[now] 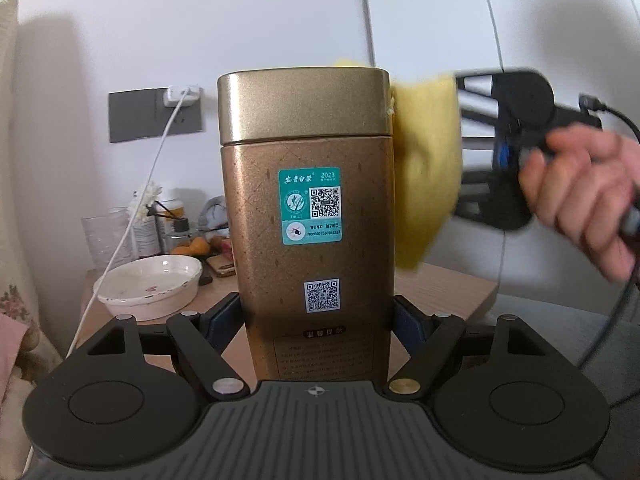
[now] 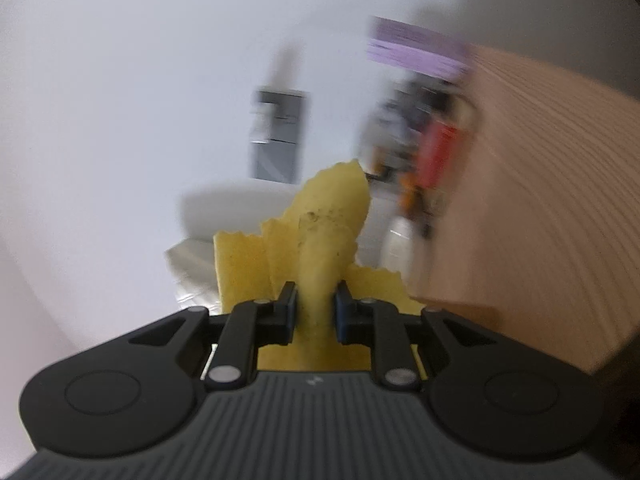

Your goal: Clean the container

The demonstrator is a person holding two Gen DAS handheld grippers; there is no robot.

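A tall bronze tin container (image 1: pixel 312 216) with a gold lid and teal stickers stands upright between the pads of my left gripper (image 1: pixel 318 320), which is shut on its lower sides. A yellow cloth (image 1: pixel 428 168) lies against the tin's right side, up by the lid. In the left wrist view a hand (image 1: pixel 580 200) holds the right gripper's black body (image 1: pixel 520 152) behind that cloth. Seen from the right wrist, my right gripper (image 2: pixel 316 312) is shut on the bunched yellow cloth (image 2: pixel 320 240), which sticks out ahead of the blue pads. That view is blurred.
A wooden table (image 1: pixel 440 292) lies below the tin. On its left are a white dish (image 1: pixel 152 284), glass jars, bottles and oranges. A white cable (image 1: pixel 132 216) hangs from a wall socket (image 1: pixel 156 114). A wooden surface (image 2: pixel 540 208) fills the right of the right wrist view.
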